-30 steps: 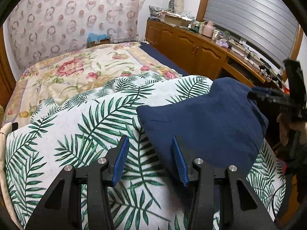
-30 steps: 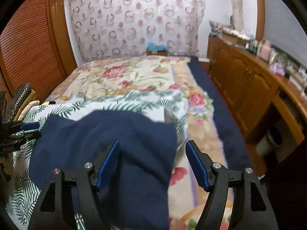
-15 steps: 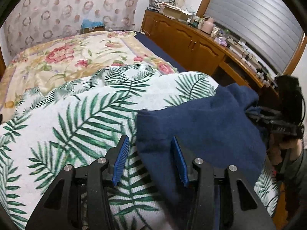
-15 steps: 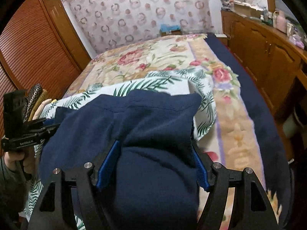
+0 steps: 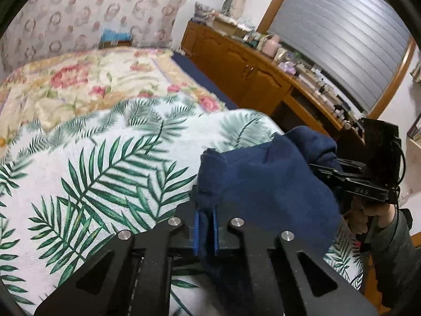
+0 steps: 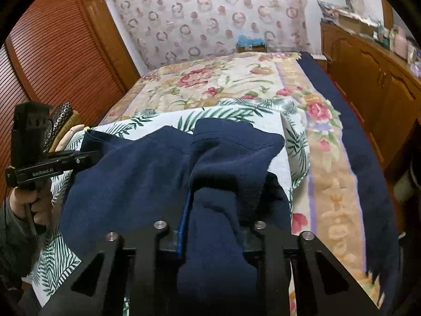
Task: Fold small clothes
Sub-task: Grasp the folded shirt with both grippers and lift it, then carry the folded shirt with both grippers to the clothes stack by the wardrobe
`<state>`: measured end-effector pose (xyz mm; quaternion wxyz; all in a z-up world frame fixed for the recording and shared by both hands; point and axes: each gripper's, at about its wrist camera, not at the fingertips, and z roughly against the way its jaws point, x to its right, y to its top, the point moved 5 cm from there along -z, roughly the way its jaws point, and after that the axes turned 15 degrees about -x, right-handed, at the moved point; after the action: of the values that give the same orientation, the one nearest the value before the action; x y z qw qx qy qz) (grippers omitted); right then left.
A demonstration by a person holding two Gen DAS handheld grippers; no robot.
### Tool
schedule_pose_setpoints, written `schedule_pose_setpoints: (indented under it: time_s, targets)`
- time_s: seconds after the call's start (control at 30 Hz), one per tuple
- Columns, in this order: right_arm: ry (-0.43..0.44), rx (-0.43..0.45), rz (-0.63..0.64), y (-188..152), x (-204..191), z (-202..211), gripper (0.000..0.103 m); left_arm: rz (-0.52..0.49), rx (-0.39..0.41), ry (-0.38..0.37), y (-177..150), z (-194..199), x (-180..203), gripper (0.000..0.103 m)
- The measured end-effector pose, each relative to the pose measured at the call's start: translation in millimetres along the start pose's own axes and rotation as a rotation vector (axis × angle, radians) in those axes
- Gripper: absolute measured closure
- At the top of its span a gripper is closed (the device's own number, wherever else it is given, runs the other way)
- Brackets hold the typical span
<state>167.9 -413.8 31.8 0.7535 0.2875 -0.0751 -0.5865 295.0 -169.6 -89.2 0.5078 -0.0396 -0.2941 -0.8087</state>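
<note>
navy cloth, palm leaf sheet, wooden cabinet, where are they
navy cloth (image 5: 271,181), left wrist view, middle of the bunched fabric
palm leaf sheet (image 5: 105,173), left wrist view, bare printed part
wooden cabinet (image 6: 368,79), right wrist view, door front

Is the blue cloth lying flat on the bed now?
No. The blue cloth is bunched, pinched in the left gripper and right gripper.

The right tongs (image 6: 213,210) have just been closing and now pinch a thick bunched fold of the navy garment (image 6: 136,179) between their pads. The garment spreads leftward across a palm-leaf sheet (image 6: 294,137) on the bed (image 6: 329,189), which also carries a floral cover. At the far left, the left tongs (image 6: 86,155) clamp the garment's other edge, gripped by a hand (image 6: 31,202). Brown louvred doors (image 6: 52,60) stand behind; a wooden cabinet (image 6: 373,79) runs along the right.
</note>
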Motion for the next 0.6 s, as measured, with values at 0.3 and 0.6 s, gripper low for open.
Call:
schedule_pose_setpoints:
  time_s: [0.3,0.6]
  targets:
    - [-0.051,0.157,0.089,-1.6,-31.7,43.8,0.08,-0.075,0.151,0.004,-4.4,63.3,28.4,0.096]
    - [-0.055,0.232,0.244,20.2,-95.1,60.2,0.08,-0.07,0.315,0.111,-22.7,148.8,7.6,0.096]
